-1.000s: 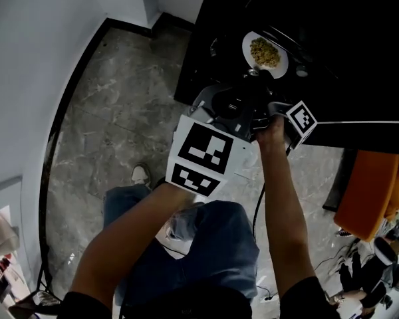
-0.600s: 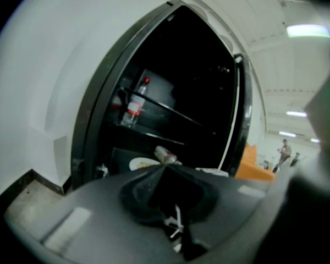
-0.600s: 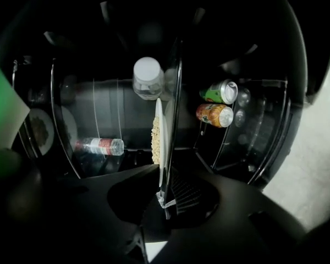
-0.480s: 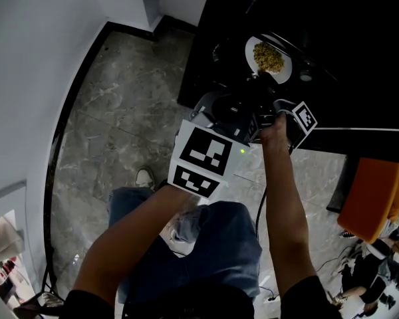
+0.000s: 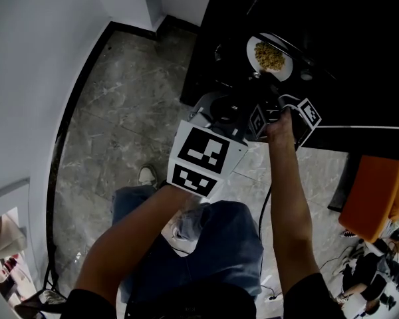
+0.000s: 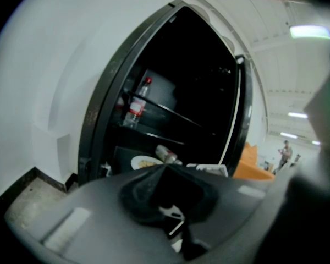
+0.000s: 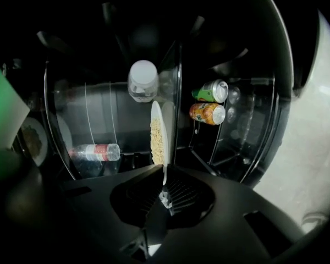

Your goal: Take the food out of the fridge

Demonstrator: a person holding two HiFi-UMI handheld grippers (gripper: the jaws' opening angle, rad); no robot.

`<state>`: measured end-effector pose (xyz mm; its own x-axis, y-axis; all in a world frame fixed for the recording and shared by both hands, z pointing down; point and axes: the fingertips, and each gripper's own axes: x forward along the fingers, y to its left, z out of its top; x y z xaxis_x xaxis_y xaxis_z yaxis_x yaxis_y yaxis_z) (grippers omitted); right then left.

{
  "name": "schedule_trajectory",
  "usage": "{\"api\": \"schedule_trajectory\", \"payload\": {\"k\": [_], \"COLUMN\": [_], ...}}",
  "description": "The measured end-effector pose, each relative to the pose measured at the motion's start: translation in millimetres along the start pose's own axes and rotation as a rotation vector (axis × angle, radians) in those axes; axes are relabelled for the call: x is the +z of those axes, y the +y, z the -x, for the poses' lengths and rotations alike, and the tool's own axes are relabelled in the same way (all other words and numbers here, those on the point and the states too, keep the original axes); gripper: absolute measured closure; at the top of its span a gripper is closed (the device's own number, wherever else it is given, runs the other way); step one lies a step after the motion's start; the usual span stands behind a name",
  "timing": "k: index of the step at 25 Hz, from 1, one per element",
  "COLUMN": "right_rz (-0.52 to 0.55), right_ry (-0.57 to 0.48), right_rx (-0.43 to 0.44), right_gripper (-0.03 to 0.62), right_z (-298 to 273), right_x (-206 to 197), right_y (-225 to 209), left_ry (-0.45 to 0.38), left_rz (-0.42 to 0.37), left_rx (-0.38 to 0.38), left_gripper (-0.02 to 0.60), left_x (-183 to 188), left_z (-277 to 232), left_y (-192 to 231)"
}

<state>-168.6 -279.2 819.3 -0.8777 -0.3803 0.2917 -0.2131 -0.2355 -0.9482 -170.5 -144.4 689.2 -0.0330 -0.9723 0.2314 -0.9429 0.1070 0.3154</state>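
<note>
Am pinching near rim of plate (image 7: 155,109) with my right gripper (image 7: 164,196), fingers just closing onto it. Food (image 7: 157,139) sitting just beyond fingertips, inside fridge (image 6: 99,125). My left gripper (image 6: 175,224): fingers pressing together, holding nothing.

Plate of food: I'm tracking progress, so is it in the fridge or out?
In: the plate sits on a shelf inside the dark fridge.
</note>
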Motion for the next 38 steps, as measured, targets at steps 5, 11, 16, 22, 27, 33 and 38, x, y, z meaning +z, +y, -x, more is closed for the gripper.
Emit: {"api": "schedule_trajectory", "payload": {"k": [5,11,16,22,27,33,38], "right_rz": [0.034,0.086,0.11,0.118,0.114,0.132,0.142], "right_ry": [0.014,0.055,0.085,0.119,0.139,0.162,0.155], "right_rx": [0.102,0.159,0.191,0.196,0.203,0.215,0.259], "right_gripper": [0.585,0.585,0.585,0.584,0.583,0.583,0.583], "right_z": [-1,15,43,91,144,207,258], "right_x": [1,-9,-27,-53,-77,-103,-118], "right_y": [8,9,14,28,51,103,163], "left_ry": [0.01,0.023,0.044,0.074,0.098,0.09,0.07], "left_rz": [-0.001,0.004,0.005,0.014,0.011,0.002,-0.004], "left_rx": [0.005,0.004,0.011,0.035,0.044,0.063,0.083], "left_gripper": [0.578,0.578,0.578,0.578,0.578,0.578,0.578], "left_x": [-2,-1,1,13,30,70,109], "left_z": [2,10,23,48,72,103,133], "left_y": [-1,-11,-22,-44,-68,-100,-131]}}
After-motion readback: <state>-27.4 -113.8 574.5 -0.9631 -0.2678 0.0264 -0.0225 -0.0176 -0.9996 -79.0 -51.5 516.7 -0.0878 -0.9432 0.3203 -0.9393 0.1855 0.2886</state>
